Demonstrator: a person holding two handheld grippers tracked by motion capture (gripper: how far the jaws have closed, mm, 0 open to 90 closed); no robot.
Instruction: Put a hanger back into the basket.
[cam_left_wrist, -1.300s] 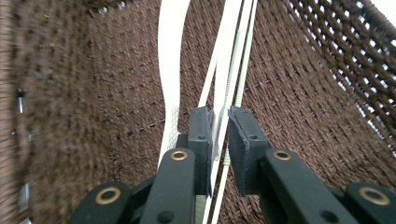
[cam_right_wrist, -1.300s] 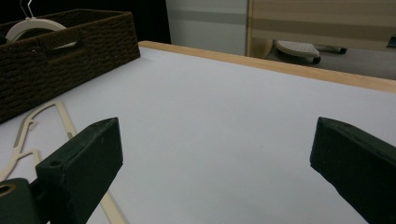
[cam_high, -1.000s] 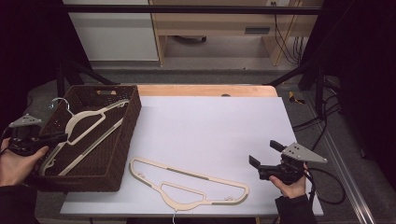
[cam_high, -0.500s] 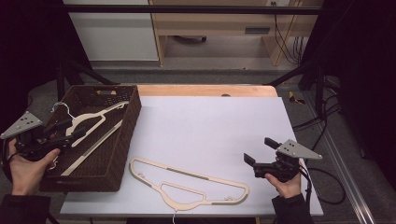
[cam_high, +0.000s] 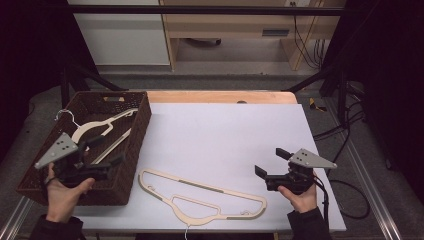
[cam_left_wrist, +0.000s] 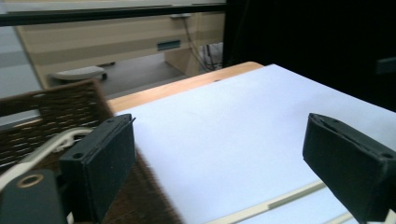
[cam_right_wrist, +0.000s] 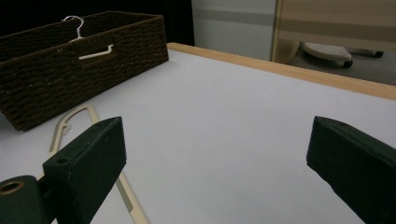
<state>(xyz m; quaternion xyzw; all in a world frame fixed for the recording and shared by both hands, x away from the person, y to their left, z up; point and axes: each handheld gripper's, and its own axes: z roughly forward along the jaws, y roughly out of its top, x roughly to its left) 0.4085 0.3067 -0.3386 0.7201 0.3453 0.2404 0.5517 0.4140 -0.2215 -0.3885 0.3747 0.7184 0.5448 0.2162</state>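
A: From the high view I take the basket (cam_high: 131, 150) as my landmark: dark brown wicker, rectangular, with a slot handle in its far wall. Inside it lies a cream hanger (cam_high: 102, 131), flat and broad-shouldered, with a thin wire hook.

B: And the second hanger (cam_high: 200, 197)?

A: It lies flat on the worktop (cam_high: 225, 135) just right of the basket, the same pale cream, outlined like a long loop with a narrow inner cut-out.

B: The left hand-held gripper (cam_high: 102, 160)?

A: It hovers over the basket's near right part. Its jaws have just been opening and now stand wide, released, with nothing between them. The left gripper view adds the woven texture up close and a strip of the cream hanger beside the black pad.

B: The right hand-held gripper (cam_high: 270, 162)?

A: Well right of the basket, also released, its jaws apart and empty. The right gripper view shows the basket's side wall and the wire hook poking above the rim.

B: The surface?

A: Matte white sheet, with a wooden edge beyond the basket. Behind it stand pale cabinets, a grey floor and dark curtains.
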